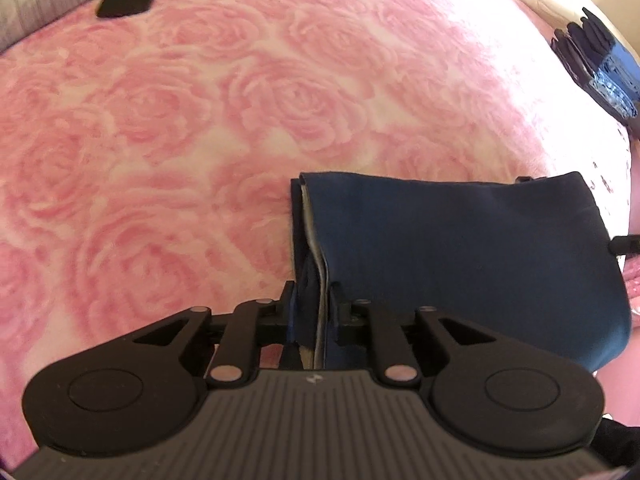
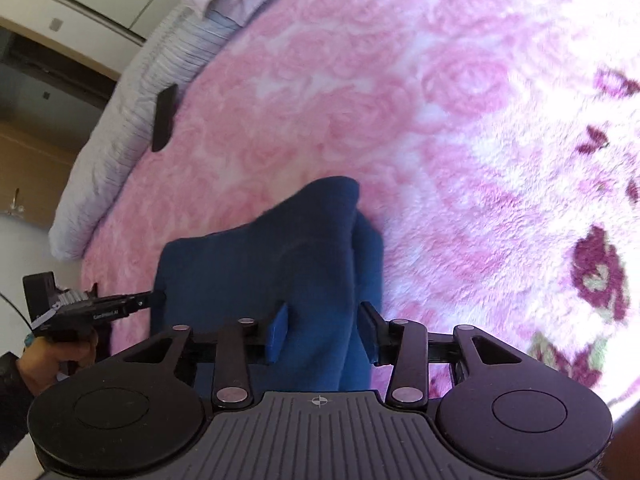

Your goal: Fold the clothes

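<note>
A folded dark blue garment (image 1: 460, 248) lies on a pink rose-patterned blanket (image 1: 180, 120). Its layered left edge, with a pale lining showing, runs between the fingers of my left gripper (image 1: 314, 304), which is shut on that edge. In the right wrist view the same garment (image 2: 280, 248) rises in a soft hump. My right gripper (image 2: 324, 332) stands open around its near end, with cloth between the fingers and a gap at the pads. The left gripper's tip (image 2: 154, 298) meets the garment's left side, held by a hand (image 2: 60, 356).
A flat black object (image 2: 164, 118) lies at the blanket's far edge beside grey striped bedding (image 2: 120, 128). Dark items (image 1: 600, 64) sit at the far right edge of the bed. The blanket has darker purple flowers (image 2: 596, 272) on the right. Beyond the bed's left side is floor.
</note>
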`<state>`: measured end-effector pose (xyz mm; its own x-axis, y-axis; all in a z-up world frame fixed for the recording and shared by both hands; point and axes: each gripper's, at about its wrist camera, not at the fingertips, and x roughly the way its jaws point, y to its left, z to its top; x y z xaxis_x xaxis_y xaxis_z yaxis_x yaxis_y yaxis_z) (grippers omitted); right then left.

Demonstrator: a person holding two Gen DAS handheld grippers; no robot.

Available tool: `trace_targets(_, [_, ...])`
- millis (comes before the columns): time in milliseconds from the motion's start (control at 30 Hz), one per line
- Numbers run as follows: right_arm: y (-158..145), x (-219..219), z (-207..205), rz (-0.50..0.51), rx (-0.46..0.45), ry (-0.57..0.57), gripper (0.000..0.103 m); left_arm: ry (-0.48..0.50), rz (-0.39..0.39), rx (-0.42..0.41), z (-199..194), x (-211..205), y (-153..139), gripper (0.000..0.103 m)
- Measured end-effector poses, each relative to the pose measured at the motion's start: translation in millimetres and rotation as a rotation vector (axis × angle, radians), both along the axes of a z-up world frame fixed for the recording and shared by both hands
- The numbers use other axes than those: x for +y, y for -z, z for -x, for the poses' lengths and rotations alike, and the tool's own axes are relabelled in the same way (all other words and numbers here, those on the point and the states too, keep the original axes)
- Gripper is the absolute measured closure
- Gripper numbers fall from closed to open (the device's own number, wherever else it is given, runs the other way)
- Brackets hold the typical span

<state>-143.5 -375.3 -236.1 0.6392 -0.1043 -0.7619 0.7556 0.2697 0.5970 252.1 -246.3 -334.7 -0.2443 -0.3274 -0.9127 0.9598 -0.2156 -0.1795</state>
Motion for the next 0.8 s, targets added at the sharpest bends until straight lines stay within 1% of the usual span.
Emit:
trace_targets(67, [-6.1, 15.0, 3.1, -0.012, -0.025, -0.013, 0.052, 0.010, 0.024, -0.028, 2.2, 11.1, -14.3, 0.091])
trace_targets(100, [-8.1, 23.4, 4.7, -0.021, -0.038, -0.022, 0.038, 0.024, 0.037, -0.040, 5.9, 16.9, -21.3, 0.091])
trace_targets(133, [-9.2, 31.7, 6.1, -0.030, -0.051, -0.031, 0.029, 0.038, 0.049, -0.050, 9.9, 22.5, -28.1, 0.092])
trace_targets(167, [-7.3, 39.7, 7.3, -0.040, -0.065, -0.044, 0.029, 0.056, 0.057, -0.043, 15.6, 29.0, -35.5, 0.092])
trace_targets(233, [-3.4, 55.1, 9.4, -0.058, -0.095, -0.072, 0.029, 0.095, 0.064, -0.001, 30.2, 38.6, -46.2, 0.092])
trace_targets(300, [1.7, 60.3, 8.5, -0.043, -0.124, -0.106, 0.029, 0.160, 0.071, 0.052, 54.0, 46.2, -54.5, 0.092])
trace_targets(367, [7.5, 62.4, 7.0, -0.015, -0.148, -0.140, 0.029, 0.245, 0.071, 0.099, 84.9, 51.1, -57.5, 0.091])
trace_targets(433, [15.6, 58.7, 7.8, -0.008, -0.196, -0.152, 0.029, 0.319, 0.061, 0.133, 115.5, 53.6, -54.7, 0.091])
trace_targets(500, [23.1, 55.0, 10.2, -0.004, -0.248, -0.159, 0.029, 0.396, 0.044, 0.131, 146.4, 53.9, -46.5, 0.091])
trace_targets(600, [35.5, 55.8, 20.3, -0.074, -0.333, -0.172, 0.029, 0.486, -0.020, 0.052, 184.2, 52.6, -22.6, 0.090])
trace_targets(633, [40.0, 56.4, 23.8, -0.101, -0.356, -0.179, 0.029, 0.492, -0.030, 0.037, 188.1, 51.2, -19.7, 0.090])
trace_targets(700, [49.4, 59.5, 29.7, -0.163, -0.361, -0.227, 0.029, 0.498, -0.045, 0.013, 193.3, 48.0, -15.7, 0.091])
trace_targets(800, [55.4, 65.3, 35.2, -0.189, -0.345, -0.331, 0.030, 0.507, -0.067, -0.023, 201.2, 43.2, -9.8, 0.093])
